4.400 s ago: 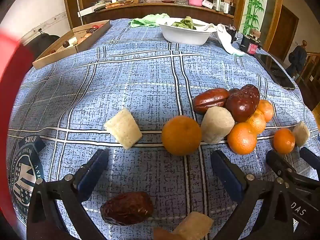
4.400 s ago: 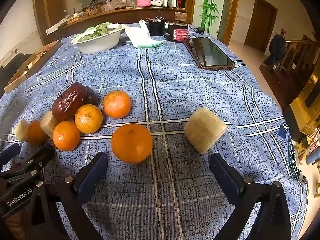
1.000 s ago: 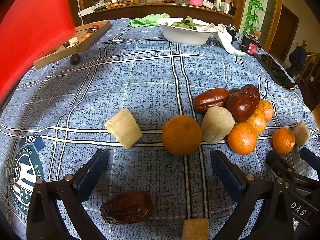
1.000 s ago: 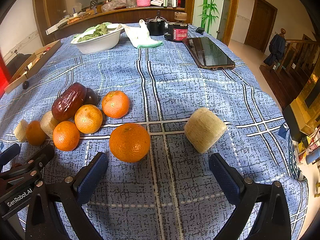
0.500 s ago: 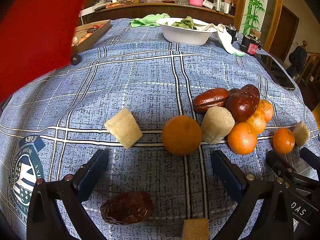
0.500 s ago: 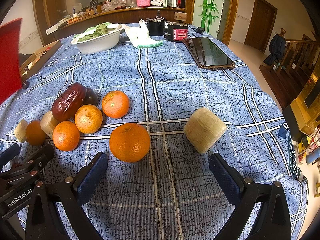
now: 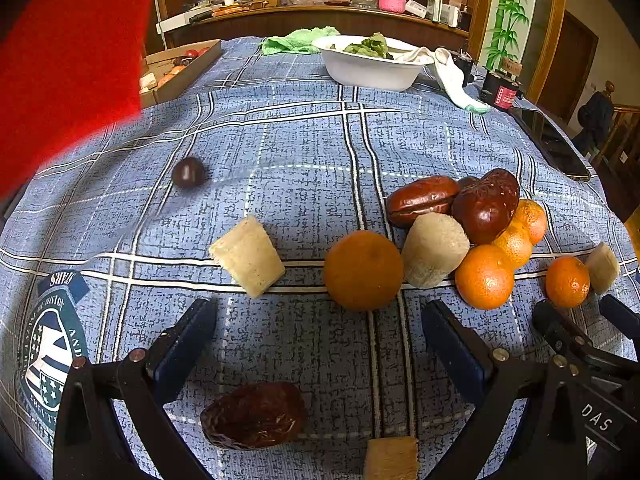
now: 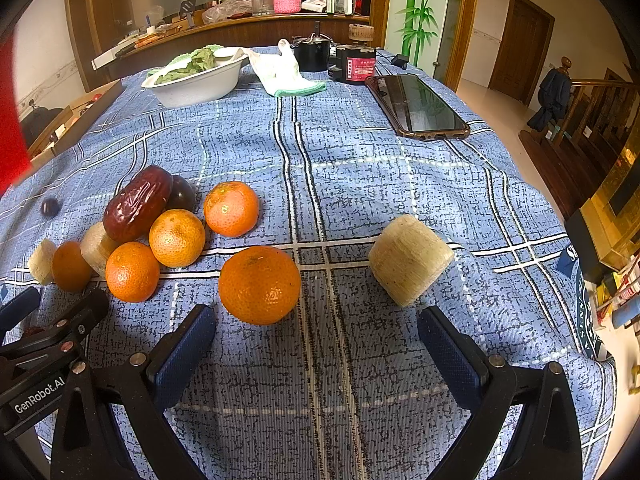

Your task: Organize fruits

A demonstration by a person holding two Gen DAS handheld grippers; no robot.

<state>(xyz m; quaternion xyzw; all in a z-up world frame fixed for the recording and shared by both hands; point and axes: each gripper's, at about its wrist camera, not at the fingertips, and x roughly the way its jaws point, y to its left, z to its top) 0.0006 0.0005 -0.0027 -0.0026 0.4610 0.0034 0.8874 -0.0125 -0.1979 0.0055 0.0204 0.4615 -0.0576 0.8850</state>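
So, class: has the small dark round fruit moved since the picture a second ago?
Yes. The small dark fruit has rolled from beside the cardboard box toward the camera, onto open tablecloth.

blue plaid tablecloth (image 8: 400, 168), orange tangerines (image 8: 259, 284), white bowl (image 8: 200, 84)

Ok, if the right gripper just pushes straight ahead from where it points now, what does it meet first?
Probably the large orange: it sits just ahead of the open right gripper, left of centre, so the left finger would likely clip it. The pale cut chunk lies right of the line. Dead centre looks like bare cloth.
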